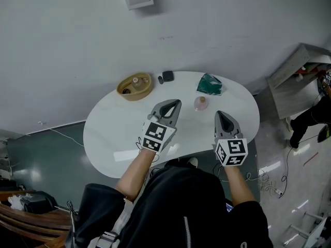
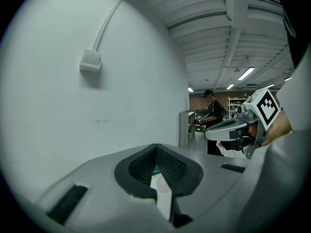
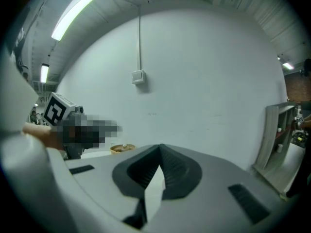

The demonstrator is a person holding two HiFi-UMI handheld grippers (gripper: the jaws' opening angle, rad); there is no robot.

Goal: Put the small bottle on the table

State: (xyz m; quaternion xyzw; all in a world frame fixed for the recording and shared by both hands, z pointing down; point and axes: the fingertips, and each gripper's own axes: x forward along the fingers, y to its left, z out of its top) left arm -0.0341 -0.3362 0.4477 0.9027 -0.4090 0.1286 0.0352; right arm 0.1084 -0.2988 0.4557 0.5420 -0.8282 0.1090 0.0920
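while both grippers hang above the white table, the small bottle, pinkish and squat, stands on the tabletop in the gap between their tips, touching neither. in the head view it sits just to the right of the left gripper and to the upper left of the right gripper, slightly nearer the wall than the right tip. the left gripper's jaws are pressed together with nothing in them, and its own view shows the dark ribbed pads meeting at the tip. the right gripper's jaws are likewise closed and empty, its pads joined at the point. beyond the bottle lies a green packet, near it. a yellowish bowl holding small things sits at the far left, with a small dark object beside it.
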